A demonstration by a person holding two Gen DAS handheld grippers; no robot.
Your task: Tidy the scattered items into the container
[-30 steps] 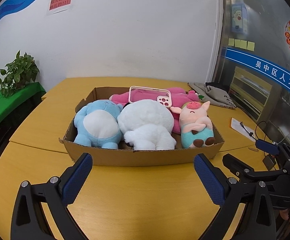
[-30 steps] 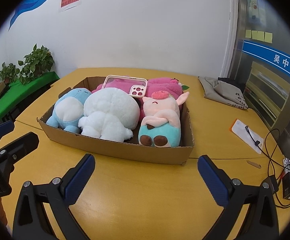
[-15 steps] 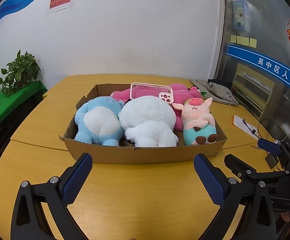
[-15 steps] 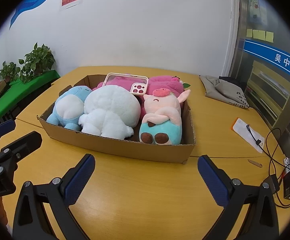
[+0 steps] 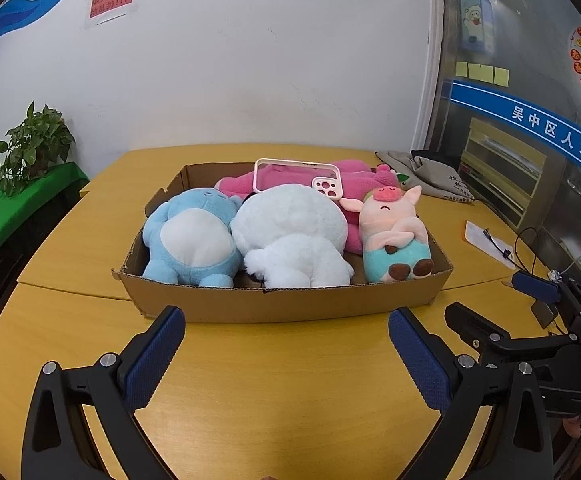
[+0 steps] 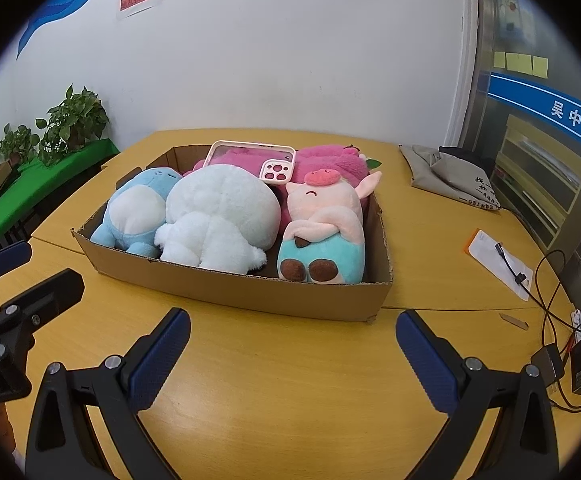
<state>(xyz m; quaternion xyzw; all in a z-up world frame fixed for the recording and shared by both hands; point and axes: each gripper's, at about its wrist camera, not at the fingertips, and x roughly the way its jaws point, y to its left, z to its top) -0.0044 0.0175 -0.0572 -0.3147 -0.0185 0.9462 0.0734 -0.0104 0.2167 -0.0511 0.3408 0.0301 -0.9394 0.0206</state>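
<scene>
Both grippers look the same — the left gripper (image 5: 286, 334) and the right gripper (image 6: 293, 336) have matte black angular arms with silver screws, plus fingers (image 5: 154, 356) faced in textured dark-blue pads (image 6: 426, 360). White lettering sits on the left one's body.

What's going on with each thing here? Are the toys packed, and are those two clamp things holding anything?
Left hand-held gripper: open, holding nothing.
Right hand-held gripper: open, holding nothing.
Box: open-topped, on the table, full.
Blue plush: lying in the box.
White plush: lying in the box.
Pig plush: lying in the box.
Pink plush: in the box, at the back.
Phone case: empty, resting on the plushes.
</scene>
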